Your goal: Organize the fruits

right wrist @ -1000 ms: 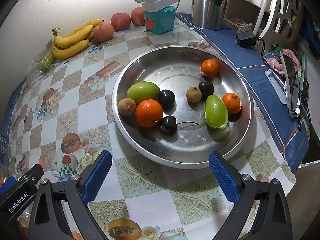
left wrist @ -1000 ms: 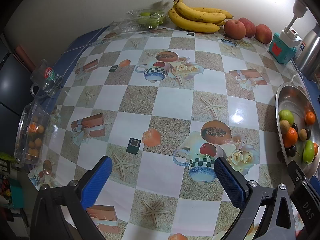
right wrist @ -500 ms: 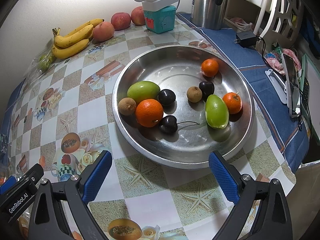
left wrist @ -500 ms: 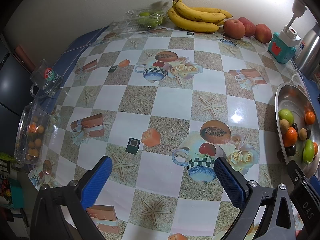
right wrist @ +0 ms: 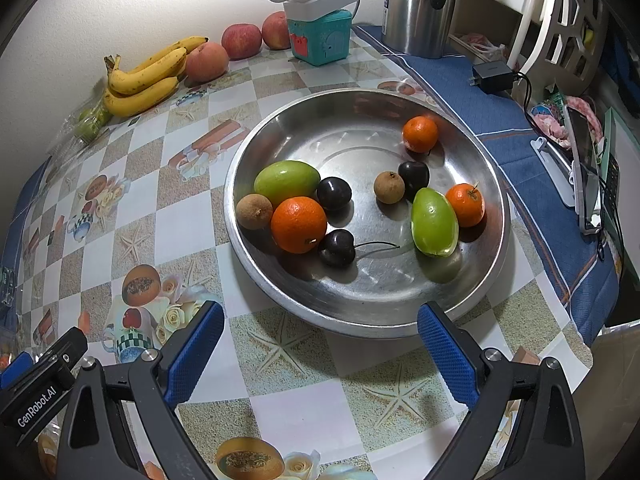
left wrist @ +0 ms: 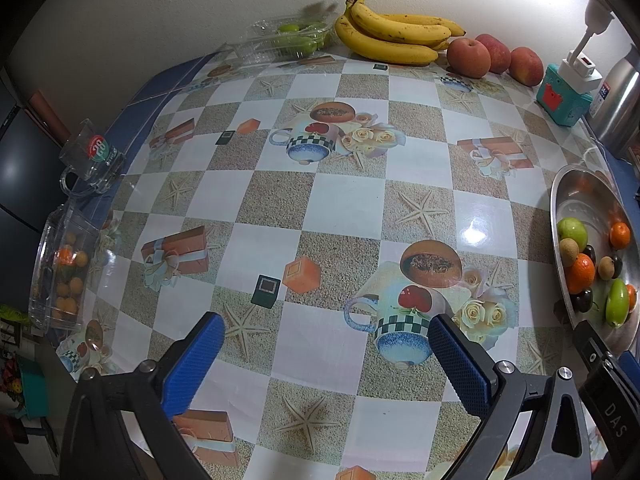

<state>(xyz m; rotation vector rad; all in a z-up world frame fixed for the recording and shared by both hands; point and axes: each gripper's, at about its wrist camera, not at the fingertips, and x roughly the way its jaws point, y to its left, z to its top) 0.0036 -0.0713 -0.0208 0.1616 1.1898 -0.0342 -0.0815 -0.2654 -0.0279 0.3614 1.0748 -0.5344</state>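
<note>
Only in the left wrist view: clear box [left wrist: 60, 276] of small orange fruits at the table's left edge. Steel bowl [right wrist: 472, 300] of fruit near the right edge, there cut off. Left gripper [left wrist: 320, 344] and right gripper [right wrist: 320, 332] both released, grasping nothing.

3 oranges [right wrist: 298, 224], 3 dark cherries [right wrist: 337, 248], 2 green fruits [right wrist: 434, 217], 2 brown longans [right wrist: 254, 211], 3 apples [right wrist: 206, 62], 1 banana bunch [right wrist: 146, 77], 1 steel bowl [right wrist: 360, 312]

In the left wrist view the metal bowl [left wrist: 560, 216] is cut off by the right edge, as is the kettle [left wrist: 618, 108]. The green fruit in the far clear box [left wrist: 288, 38] is blurred. At the left edge, the small orange fruits in the clear container [left wrist: 60, 272] are too small to name.
</note>
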